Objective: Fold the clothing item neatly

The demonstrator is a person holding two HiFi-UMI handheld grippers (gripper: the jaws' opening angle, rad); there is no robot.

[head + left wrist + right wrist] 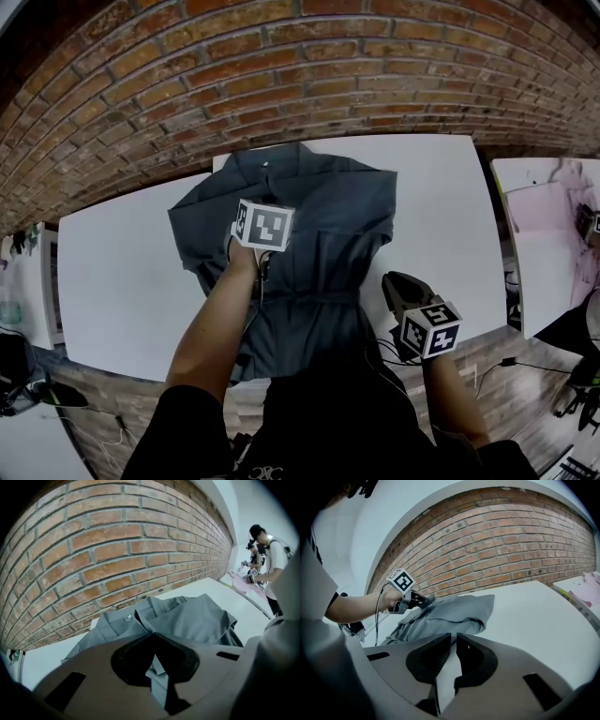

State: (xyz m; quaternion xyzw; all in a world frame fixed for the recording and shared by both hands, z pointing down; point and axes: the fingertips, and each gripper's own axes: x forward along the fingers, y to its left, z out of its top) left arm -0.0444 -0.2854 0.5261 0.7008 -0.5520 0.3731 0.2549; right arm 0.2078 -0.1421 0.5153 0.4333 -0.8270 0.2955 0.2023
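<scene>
A grey-blue garment (328, 244) lies spread on the white table (122, 272), collar toward the brick wall. My left gripper (261, 230) hovers over the garment's left half. In the left gripper view its jaws (152, 637) are shut on a strip of the grey fabric (158, 679), with the collar and a button (129, 618) beyond. The right gripper view shows the left gripper (423, 601) at the garment's (454, 613) left edge. My right gripper (401, 286) is off the garment's right side near the table's front edge. Its jaws (452, 641) stand almost together, with only bare table seen through the slit.
The brick wall (281, 75) runs close behind the table. A second table with pink cloth (553, 211) stands at the right, and a person (269, 555) works there. Cables (534, 366) trail over the wooden floor in front.
</scene>
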